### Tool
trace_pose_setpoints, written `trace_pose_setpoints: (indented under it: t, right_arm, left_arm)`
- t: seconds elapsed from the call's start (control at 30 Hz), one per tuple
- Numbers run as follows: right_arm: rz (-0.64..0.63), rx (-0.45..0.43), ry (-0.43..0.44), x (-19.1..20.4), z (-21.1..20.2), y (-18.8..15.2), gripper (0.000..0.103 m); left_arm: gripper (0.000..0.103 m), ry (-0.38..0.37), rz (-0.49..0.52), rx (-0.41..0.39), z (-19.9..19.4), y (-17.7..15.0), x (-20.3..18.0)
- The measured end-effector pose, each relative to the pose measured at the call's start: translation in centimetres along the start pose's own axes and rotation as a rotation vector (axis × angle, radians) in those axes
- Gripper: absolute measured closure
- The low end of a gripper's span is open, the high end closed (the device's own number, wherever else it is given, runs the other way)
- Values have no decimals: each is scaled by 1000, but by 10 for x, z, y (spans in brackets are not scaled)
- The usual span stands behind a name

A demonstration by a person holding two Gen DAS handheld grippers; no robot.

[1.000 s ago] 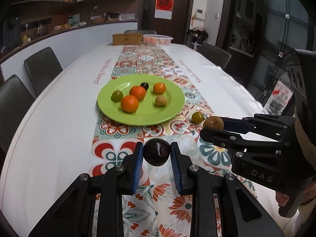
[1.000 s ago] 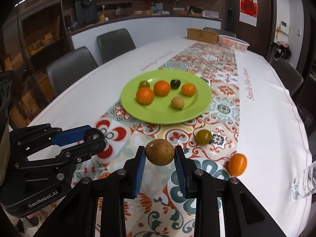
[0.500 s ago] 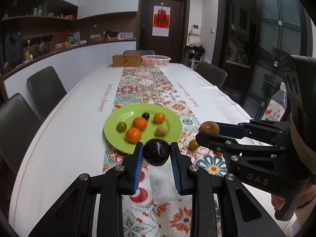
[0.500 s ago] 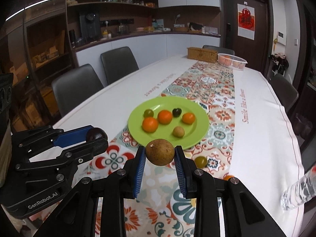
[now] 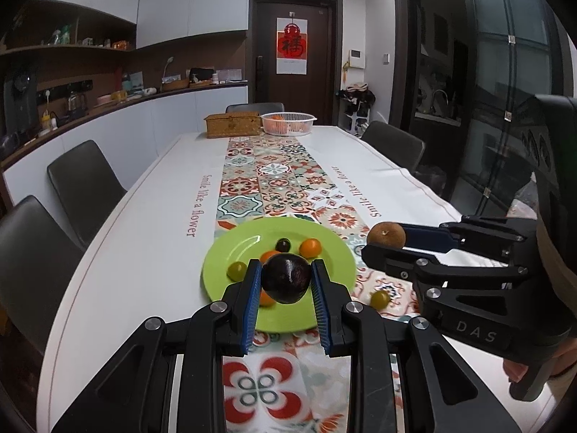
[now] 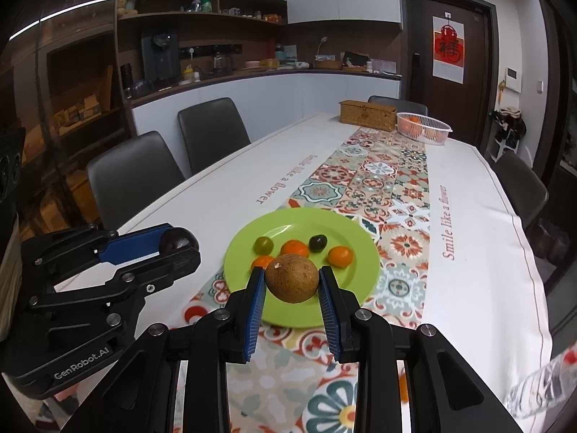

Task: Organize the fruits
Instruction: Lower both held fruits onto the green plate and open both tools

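a: where's each fruit?
b: left gripper [image 5: 286, 283] clamps the dark plum [image 5: 286, 278]; right gripper [image 6: 291, 285] clamps the brown fruit [image 6: 292, 278].
a: and the green plate [image 6: 346, 310]?
b: ahead and below both, about equally near.

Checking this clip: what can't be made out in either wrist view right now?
- Left wrist view: the dark fruit in the left gripper covers part of the green plate.
- Right wrist view: the brown fruit in the right gripper hides the plate's near fruits.
- The white basket: contents too small to name.
- The bottle: blurred, cut off by the edge.
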State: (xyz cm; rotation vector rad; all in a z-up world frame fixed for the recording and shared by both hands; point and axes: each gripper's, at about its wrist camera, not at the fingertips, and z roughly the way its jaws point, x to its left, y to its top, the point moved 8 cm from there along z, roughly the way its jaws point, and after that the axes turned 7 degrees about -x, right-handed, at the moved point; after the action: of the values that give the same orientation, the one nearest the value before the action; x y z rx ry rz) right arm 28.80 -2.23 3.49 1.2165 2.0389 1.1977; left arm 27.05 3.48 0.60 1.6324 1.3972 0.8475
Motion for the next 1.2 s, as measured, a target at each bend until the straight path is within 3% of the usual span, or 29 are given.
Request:
trace_pose_setpoints:
  t: [0.47,0.9,1.2]
  right_arm:
    - [19,51,-17,-15,55,9,72]
    - [57,154,-31,-30,123,-2,72]
    - [87,200,-38,-36,145,-14,72]
  left_arm:
    - [76,-4,12,65,64,-5,30]
    - [76,-48,9,150,138,-13,48]
    - [75,-59,-28,216,175,-23,55]
